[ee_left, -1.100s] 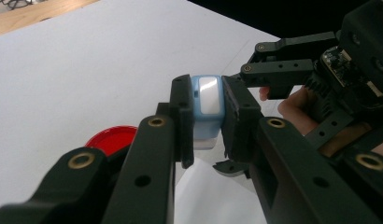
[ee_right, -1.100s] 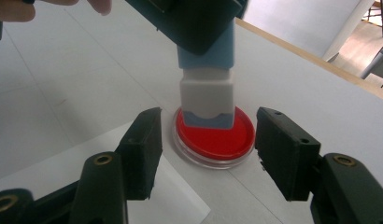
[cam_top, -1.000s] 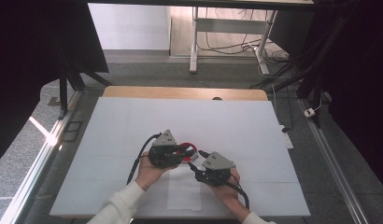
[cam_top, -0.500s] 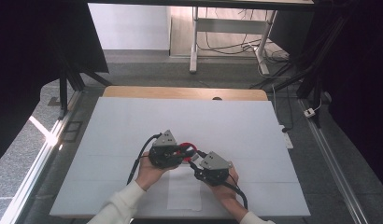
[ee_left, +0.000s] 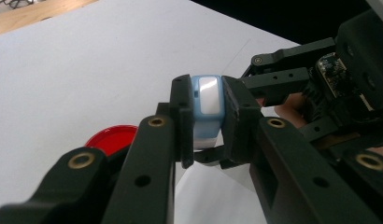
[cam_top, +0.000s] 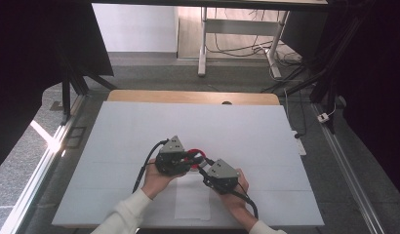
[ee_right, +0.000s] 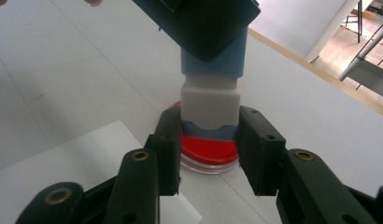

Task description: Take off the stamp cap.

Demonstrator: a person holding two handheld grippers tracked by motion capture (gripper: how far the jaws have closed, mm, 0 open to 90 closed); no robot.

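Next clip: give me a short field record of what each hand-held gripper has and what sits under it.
surface: white table
left hand-held gripper: shut on the blue-topped stamp
right hand-held gripper: jaws have just been closing, now either side of the stamp's lower grey part
below the stamp: red ink pad, stamp appears to rest on it
also on table: white paper sheet near the person's edge
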